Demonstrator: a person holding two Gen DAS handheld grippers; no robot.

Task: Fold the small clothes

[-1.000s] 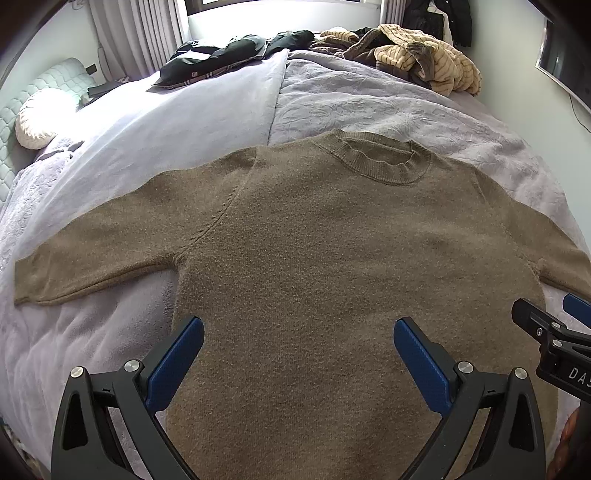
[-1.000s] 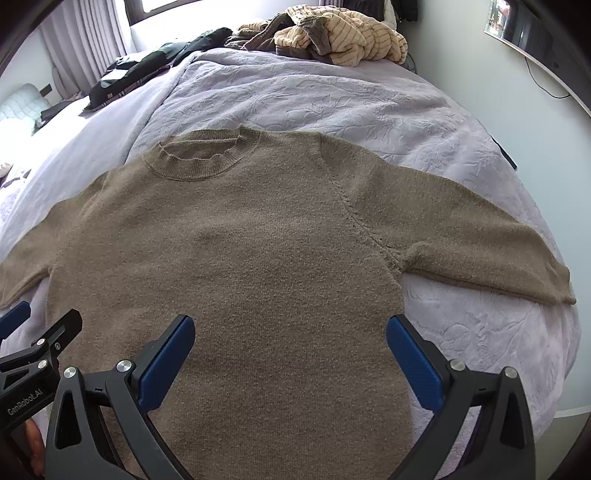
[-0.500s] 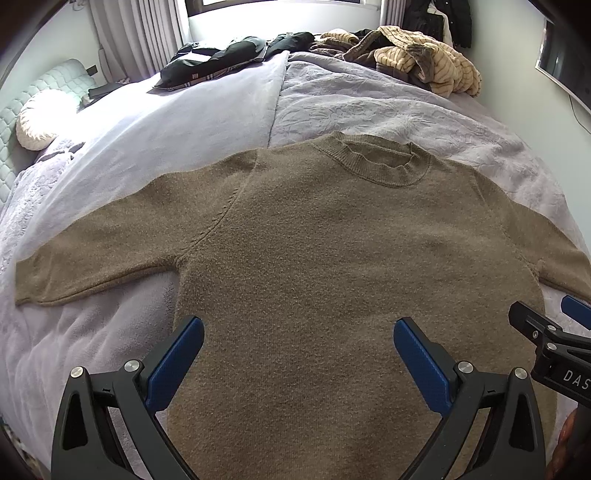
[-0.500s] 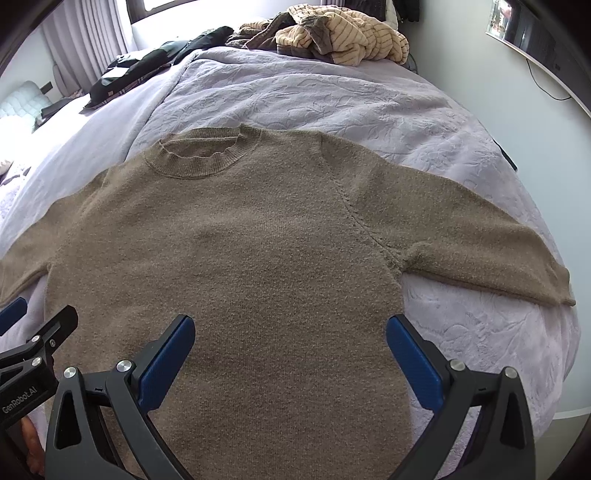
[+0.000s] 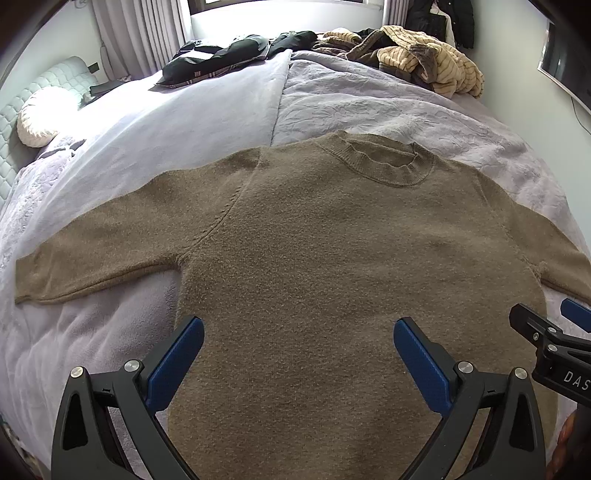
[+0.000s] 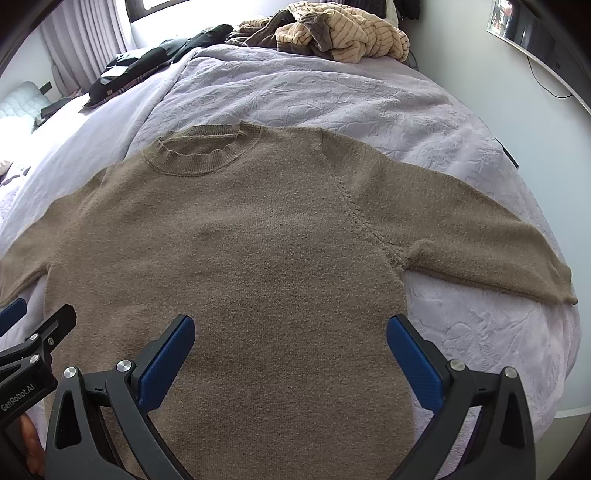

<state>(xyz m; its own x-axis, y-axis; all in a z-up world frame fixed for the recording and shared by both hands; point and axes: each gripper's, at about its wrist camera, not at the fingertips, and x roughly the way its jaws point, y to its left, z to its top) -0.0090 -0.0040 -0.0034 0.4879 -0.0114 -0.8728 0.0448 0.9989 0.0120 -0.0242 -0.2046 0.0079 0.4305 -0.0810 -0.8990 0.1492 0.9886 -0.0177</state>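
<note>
The left gripper and right gripper hover side by side over the hem of a brown sweater, jaws spread wide and empty. The sweater lies flat on the lilac bed, sleeves out toward 9 and 3 o'clock, collar at 12. Beyond it, a heap of clothes sits at the bed's far edge.

1. Your lilac bedspread covers the bed, embossed pattern.
2. Tan striped garment heap at 12 o'clock, far edge.
3. Black clothing at 11 o'clock.
4. Round cushion at 10 o'clock, by grey curtains.
</note>
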